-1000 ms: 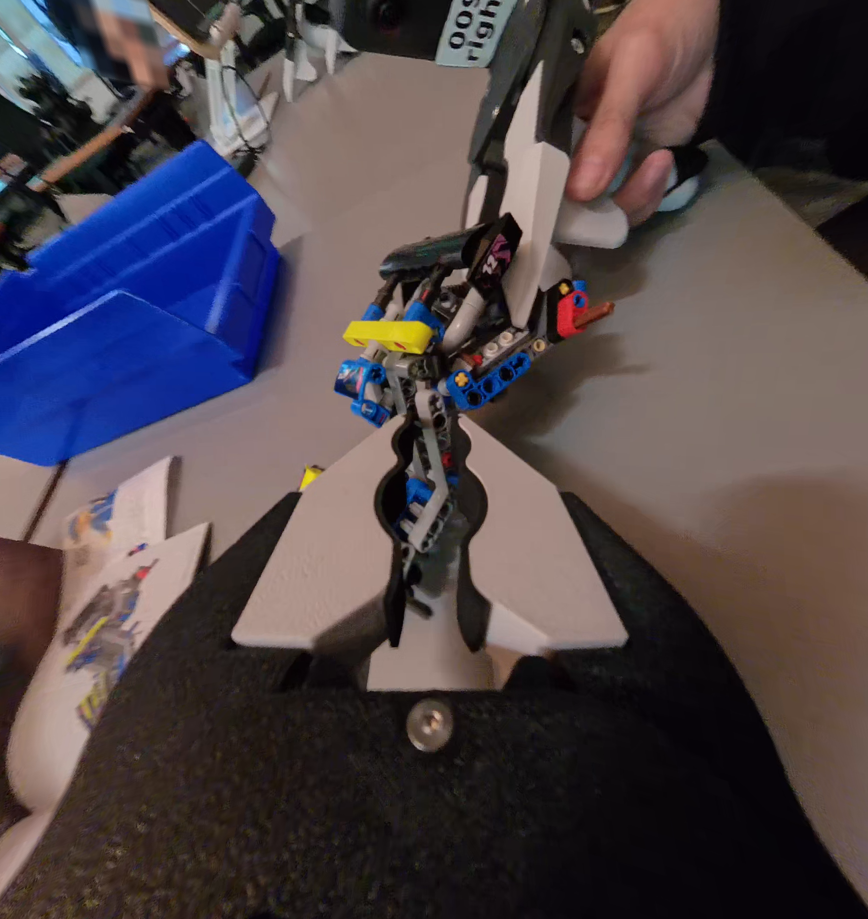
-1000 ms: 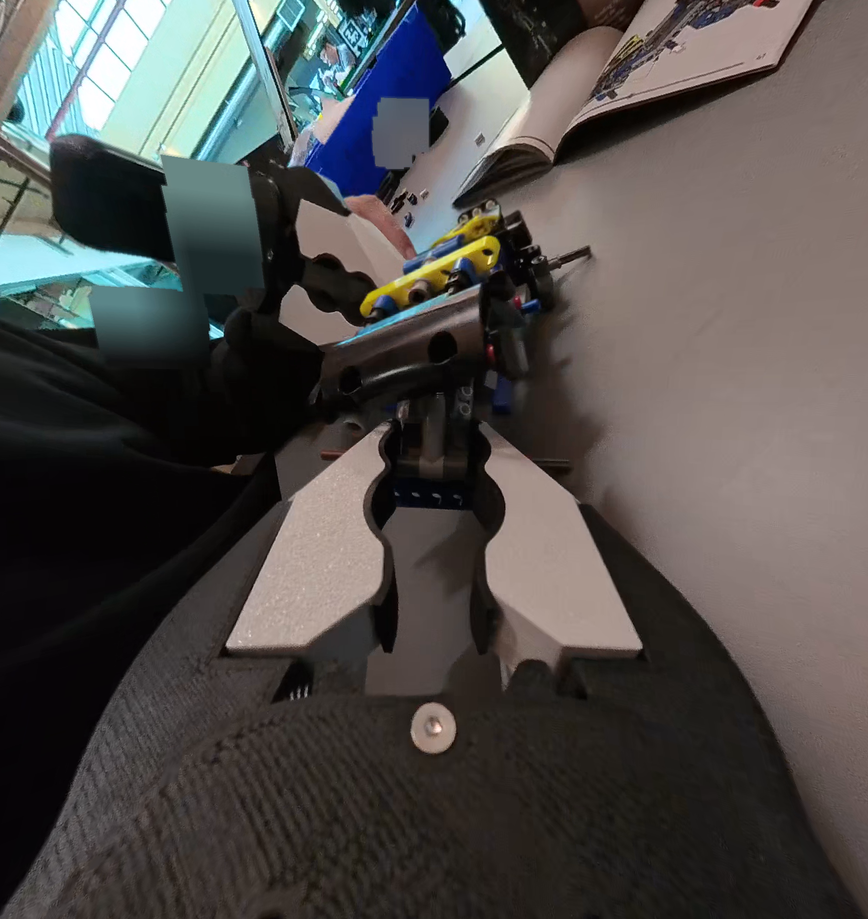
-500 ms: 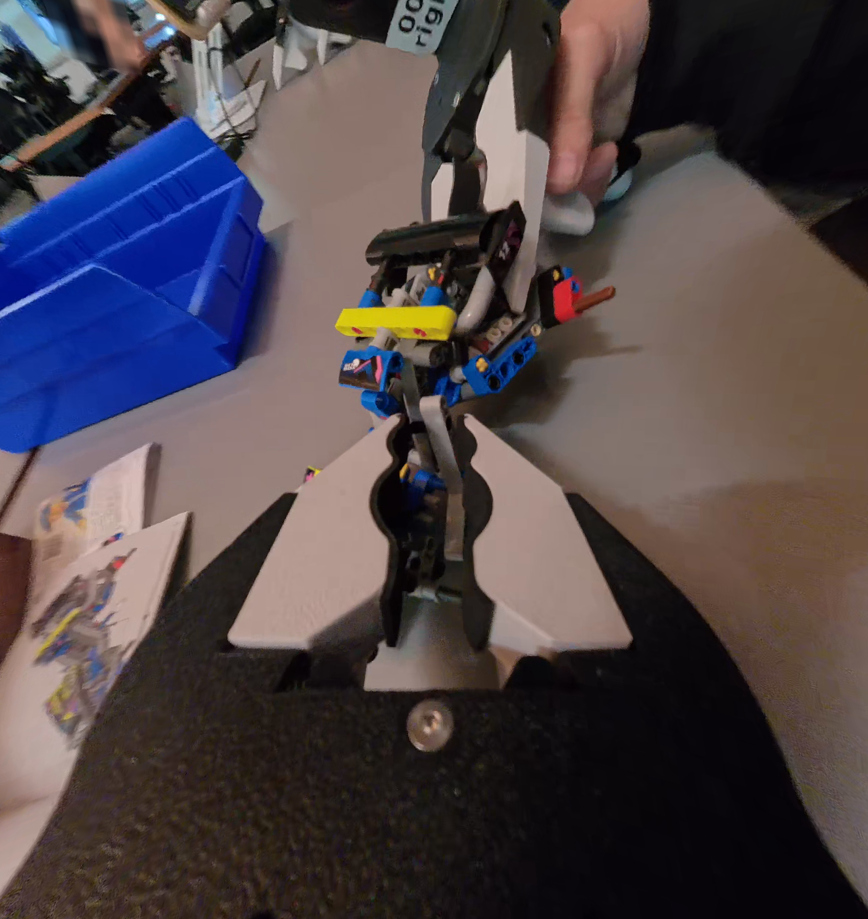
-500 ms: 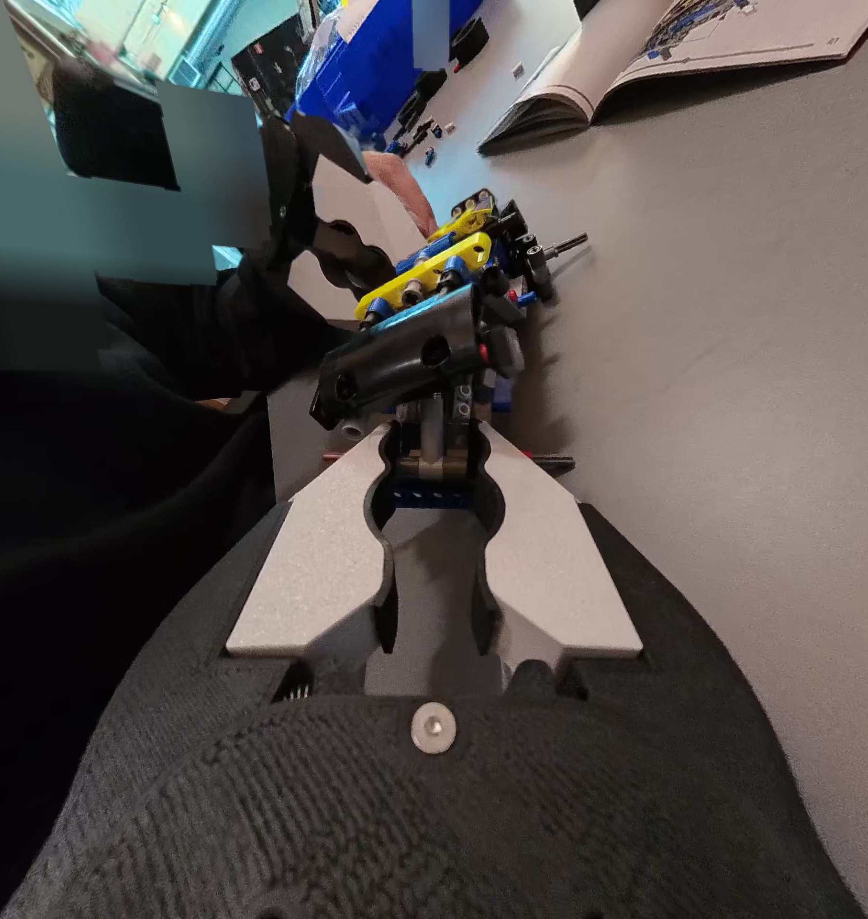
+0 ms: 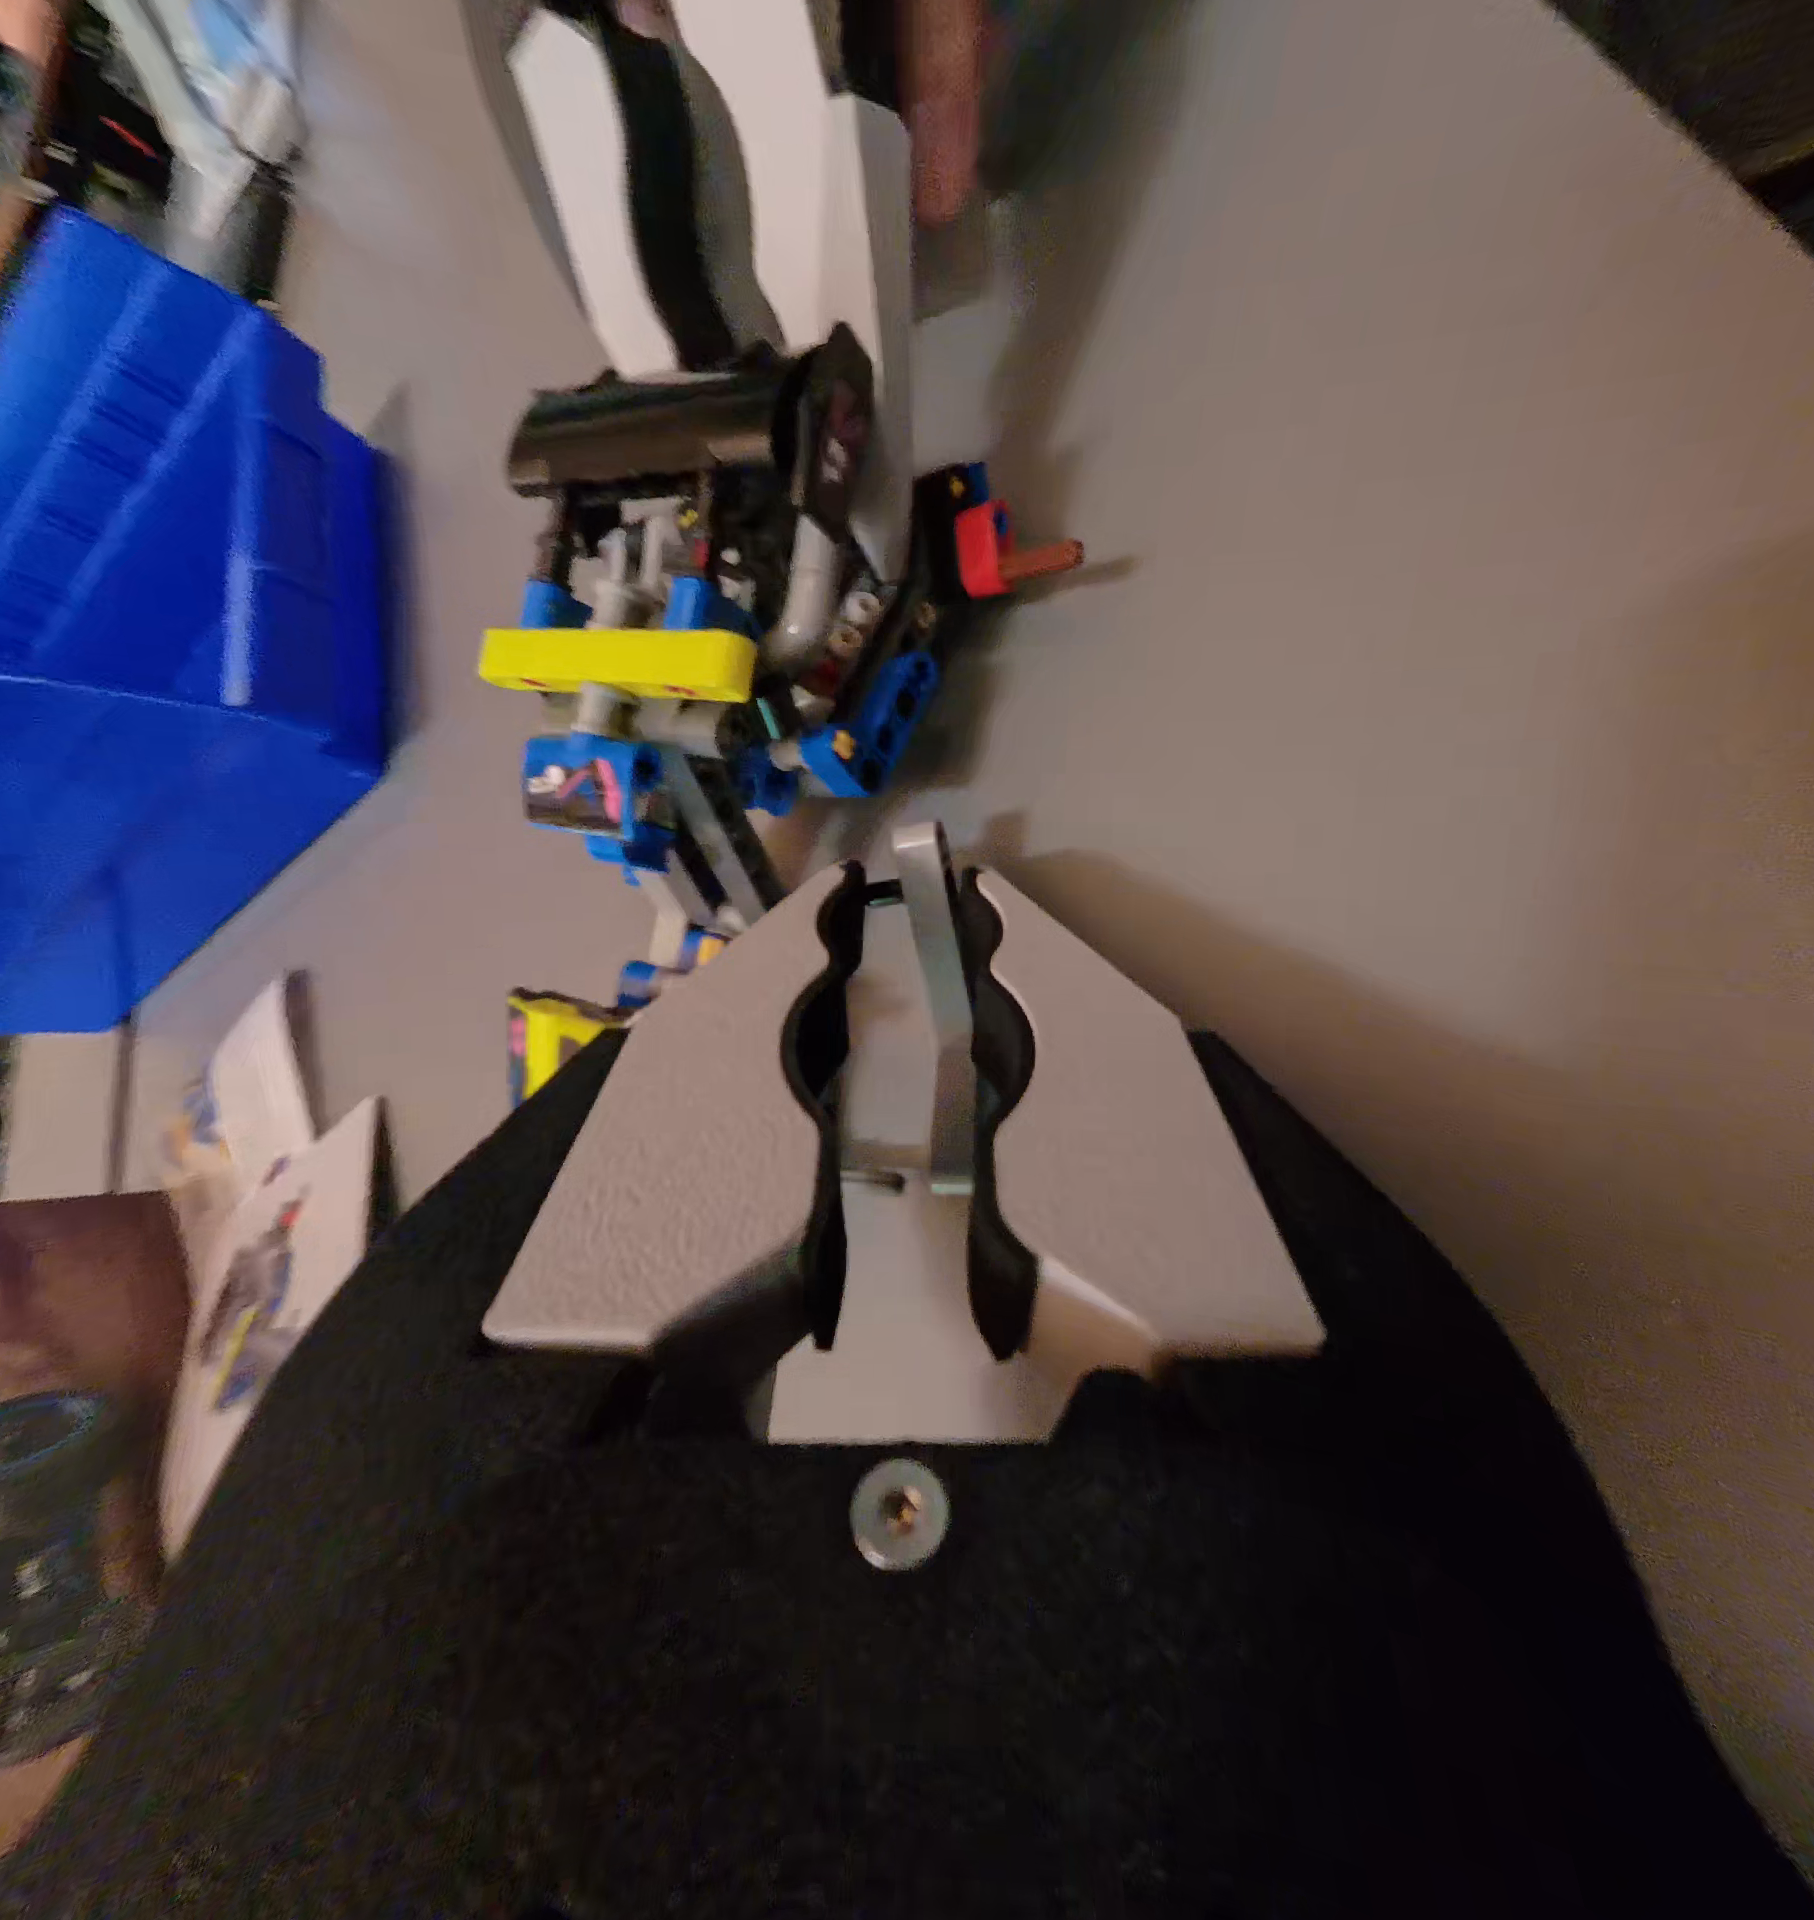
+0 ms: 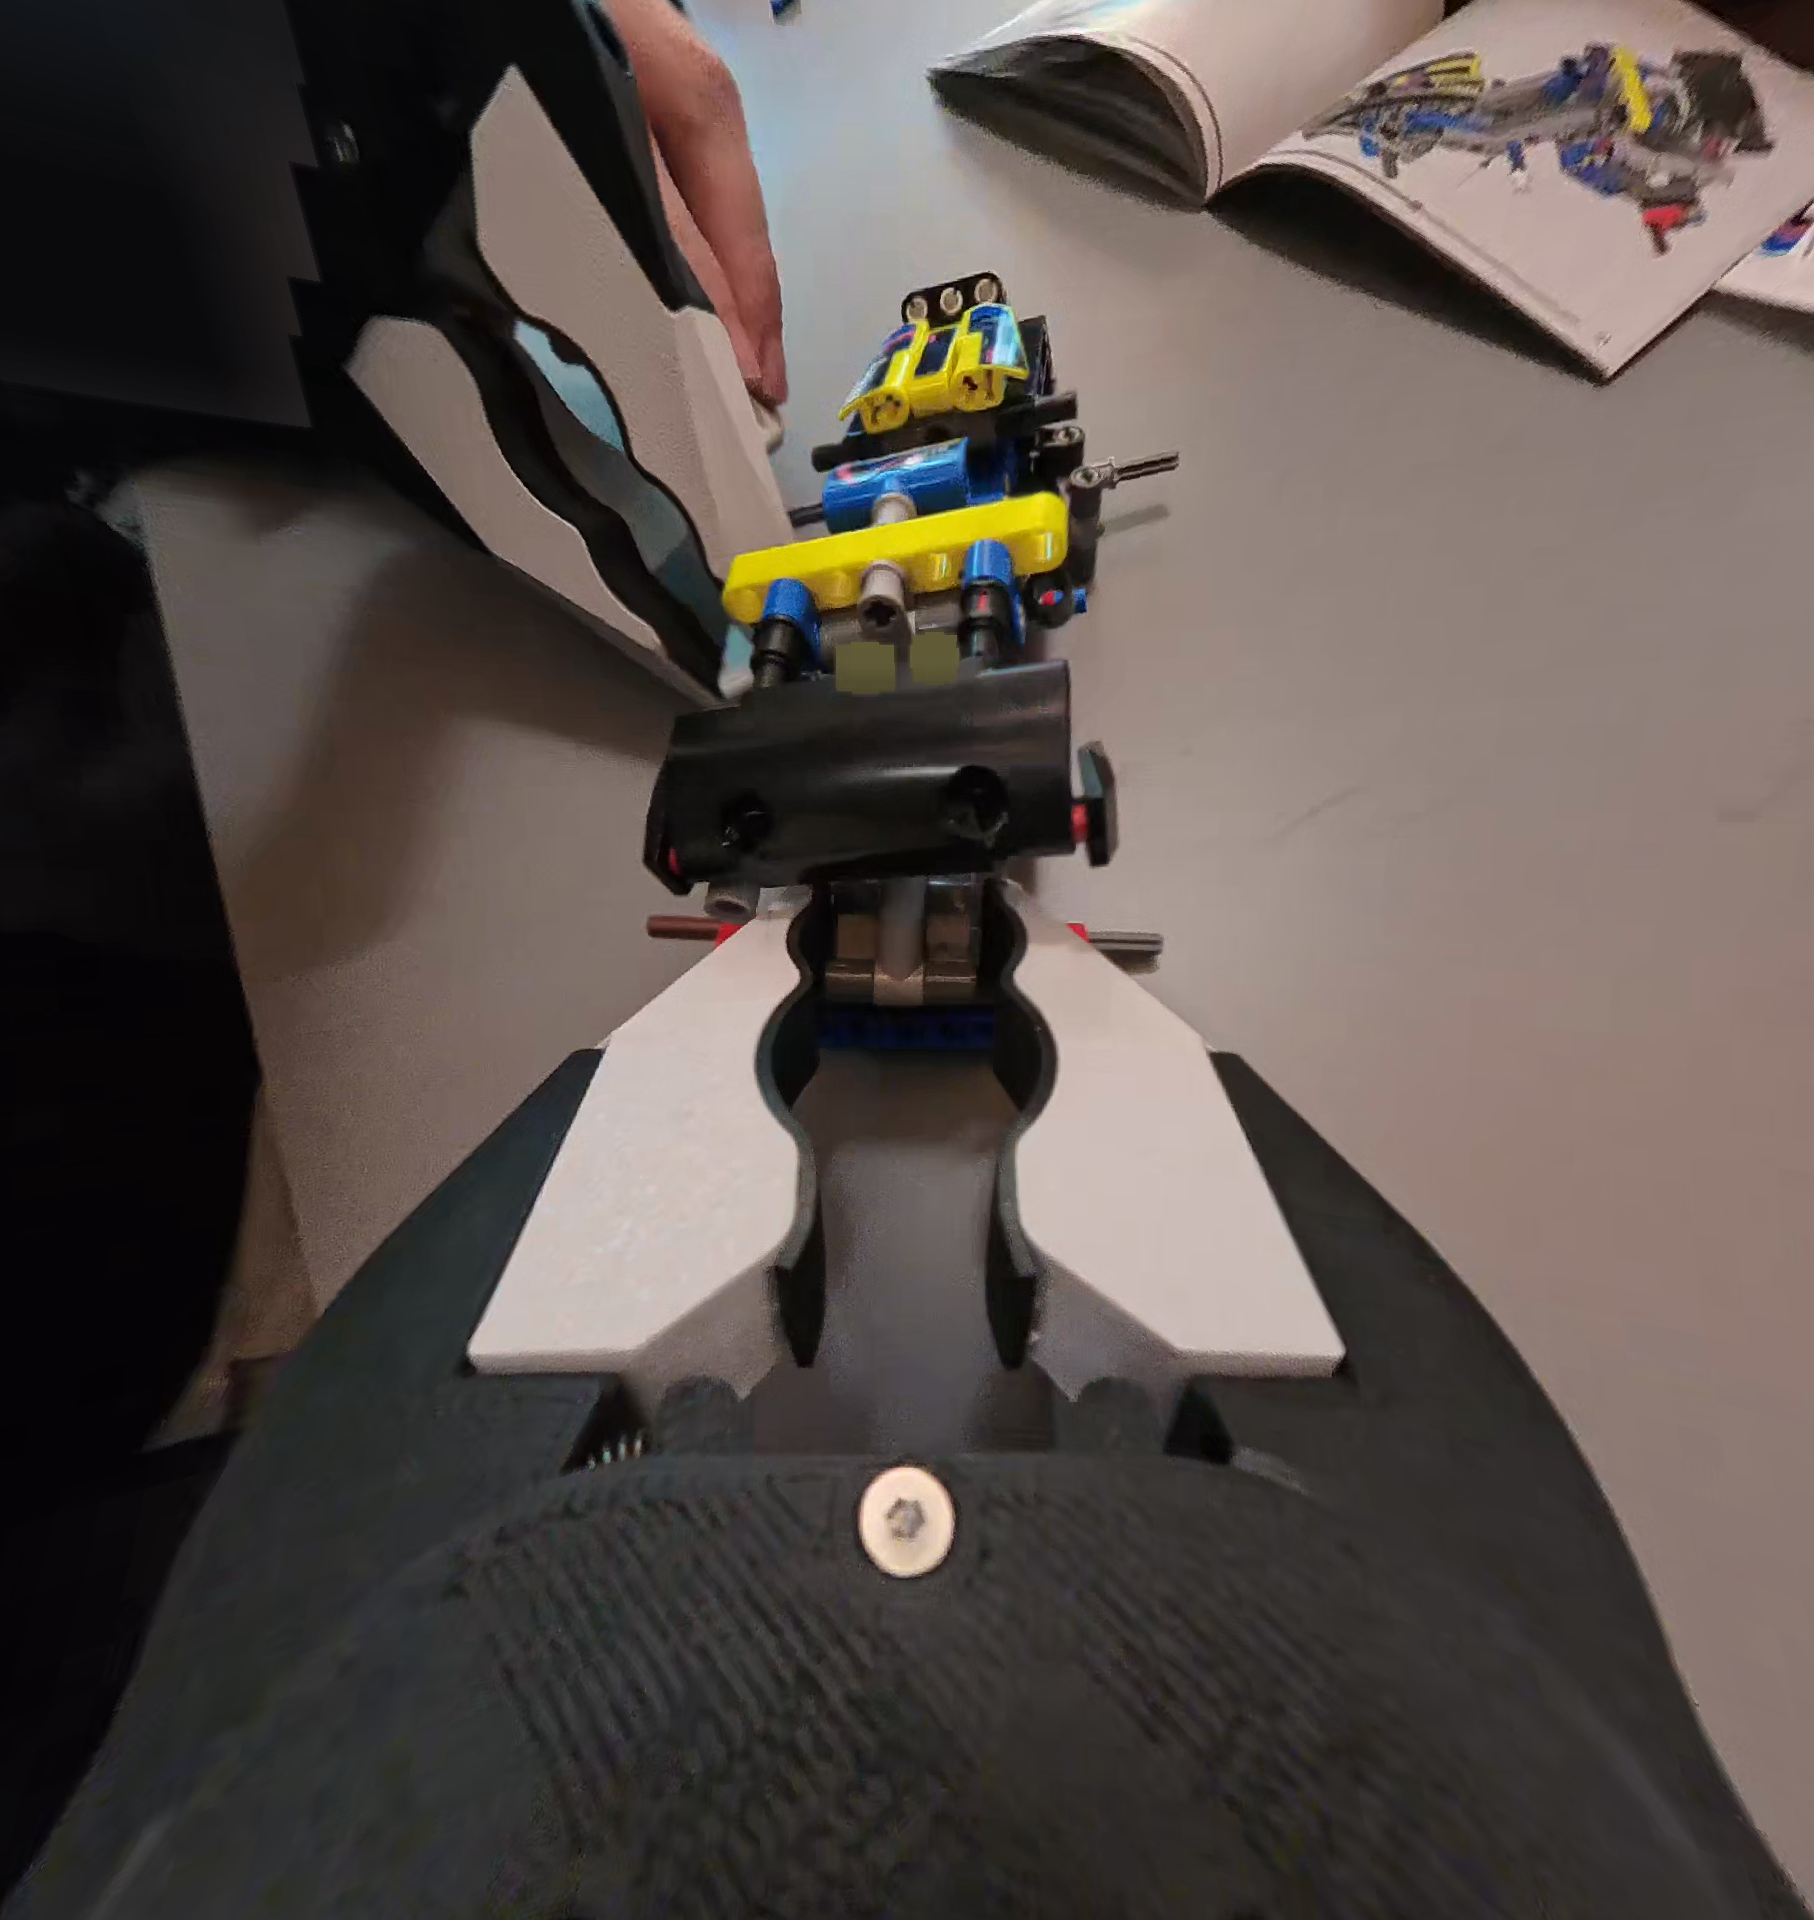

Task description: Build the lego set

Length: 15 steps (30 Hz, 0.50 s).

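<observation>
A toy brick model (image 5: 695, 623) in black, blue, yellow and grey lies low over the grey table (image 5: 1402, 727). My right gripper (image 6: 908, 925) is shut on the model's (image 6: 861, 790) grey rear part, under the black panel. It shows in the left wrist view (image 5: 695, 208) beyond the model. My left gripper (image 5: 908, 883) is shut on a loose grey beam (image 5: 934, 1018). The beam lies against the right pad, and a short black pin at its tip reaches to the left pad. The left gripper stands just right of the model, apart from it, and shows in the right wrist view (image 6: 711, 644).
A blue bin (image 5: 134, 644) stands to the left. An open instruction booklet (image 5: 259, 1247) lies at the lower left and shows in the right wrist view (image 6: 1402, 156). A person's hand (image 6: 726, 239) holds the left gripper. Some 6 centimetres of space lies between my two pairs of fingers.
The grey beam in my left gripper was joined to the model; now it is off, and the left gripper has drawn back and right. The right gripper has turned with the model.
</observation>
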{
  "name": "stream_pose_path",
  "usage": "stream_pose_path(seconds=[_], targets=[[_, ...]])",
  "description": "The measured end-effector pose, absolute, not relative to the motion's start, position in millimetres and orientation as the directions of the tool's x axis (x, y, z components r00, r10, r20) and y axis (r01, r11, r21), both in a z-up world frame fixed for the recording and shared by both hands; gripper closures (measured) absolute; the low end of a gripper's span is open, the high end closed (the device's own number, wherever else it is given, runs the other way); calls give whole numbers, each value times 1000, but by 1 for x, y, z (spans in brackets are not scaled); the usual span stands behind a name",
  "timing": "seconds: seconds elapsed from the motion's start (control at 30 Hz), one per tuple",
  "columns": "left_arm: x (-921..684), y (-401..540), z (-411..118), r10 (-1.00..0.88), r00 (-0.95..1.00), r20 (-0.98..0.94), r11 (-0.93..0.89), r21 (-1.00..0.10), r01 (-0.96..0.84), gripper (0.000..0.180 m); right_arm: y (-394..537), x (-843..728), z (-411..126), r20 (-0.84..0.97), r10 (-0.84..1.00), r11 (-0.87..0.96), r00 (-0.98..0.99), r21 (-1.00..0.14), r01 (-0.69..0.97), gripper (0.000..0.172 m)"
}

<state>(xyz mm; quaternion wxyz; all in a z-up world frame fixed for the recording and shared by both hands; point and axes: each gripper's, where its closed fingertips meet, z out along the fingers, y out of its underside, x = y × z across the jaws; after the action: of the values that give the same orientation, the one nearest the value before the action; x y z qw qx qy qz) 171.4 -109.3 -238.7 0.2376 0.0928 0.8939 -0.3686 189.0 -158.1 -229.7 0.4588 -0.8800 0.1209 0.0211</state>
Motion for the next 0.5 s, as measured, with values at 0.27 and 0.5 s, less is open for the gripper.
stream_pose_path(seconds=[0.27,0.5], targets=[[150,-118,-222,-28,-942,-335,555,-789,264,155,-176,196,-209,67,-290,-559,955,-822,-112,105],[175,-74,-189,19,-953,-304,586,-768,257,156,-194,153,-189,35,-598,-496,801,-801,-336,115]])
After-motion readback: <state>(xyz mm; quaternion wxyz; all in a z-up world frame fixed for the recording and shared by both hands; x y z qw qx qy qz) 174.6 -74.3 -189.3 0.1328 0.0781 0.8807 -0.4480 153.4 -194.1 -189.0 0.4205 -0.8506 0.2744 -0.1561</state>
